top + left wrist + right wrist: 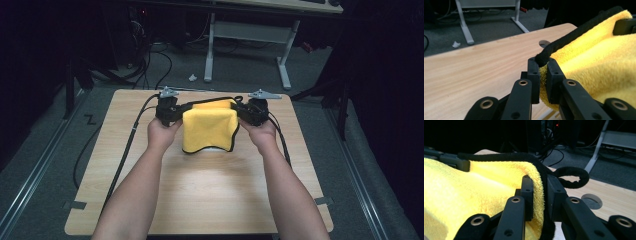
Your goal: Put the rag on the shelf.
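A yellow cloth (210, 127) with a black hem hangs between my two grippers above the far half of the wooden table (200, 195). My left gripper (175, 112) is shut on the cloth's left corner; its jaws pinch the yellow cloth (599, 62) at the hem in the left gripper view (543, 67). My right gripper (247, 112) is shut on the right corner, where the yellow cloth (474, 187) and its black hem pass between the jaws (539, 187). A black hanging loop (574, 178) sticks out past the right jaws. The cloth's lower edge drapes toward the tabletop.
A round cable hole (592, 201) sits in the tabletop near its far edge. Cables trail from both grippers over the table's sides. A white desk frame (250, 45) stands on the grey floor beyond, with a scrap of paper (192, 77) near it.
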`<state>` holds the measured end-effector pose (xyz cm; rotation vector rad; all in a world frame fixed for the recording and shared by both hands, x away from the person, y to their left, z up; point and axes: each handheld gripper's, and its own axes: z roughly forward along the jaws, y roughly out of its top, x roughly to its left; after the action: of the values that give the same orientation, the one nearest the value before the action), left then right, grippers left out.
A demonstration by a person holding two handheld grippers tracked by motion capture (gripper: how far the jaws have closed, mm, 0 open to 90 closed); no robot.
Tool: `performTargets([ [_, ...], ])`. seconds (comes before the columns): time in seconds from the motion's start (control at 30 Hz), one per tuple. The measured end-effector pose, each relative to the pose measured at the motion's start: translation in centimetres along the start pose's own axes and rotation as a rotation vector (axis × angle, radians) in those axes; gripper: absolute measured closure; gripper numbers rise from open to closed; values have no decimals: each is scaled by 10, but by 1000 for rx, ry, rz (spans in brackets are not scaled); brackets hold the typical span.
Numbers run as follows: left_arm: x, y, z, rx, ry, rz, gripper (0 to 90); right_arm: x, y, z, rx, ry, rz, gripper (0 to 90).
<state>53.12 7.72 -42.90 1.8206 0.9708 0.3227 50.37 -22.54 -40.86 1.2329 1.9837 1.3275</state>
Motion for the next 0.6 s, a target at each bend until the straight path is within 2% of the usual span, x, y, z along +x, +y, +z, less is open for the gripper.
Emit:
performTargets([
  [0.23, 2, -11, 3, 4, -24, -28, 836, -4, -6, 1, 7, 19, 31, 786],
  [0.4, 4, -16, 5, 24, -25, -32, 837, -6, -15, 5, 37, 17, 25, 786],
  [0.6, 6, -23, 8, 32, -35, -51, 837, -7, -23, 9, 44, 20, 44, 784],
])
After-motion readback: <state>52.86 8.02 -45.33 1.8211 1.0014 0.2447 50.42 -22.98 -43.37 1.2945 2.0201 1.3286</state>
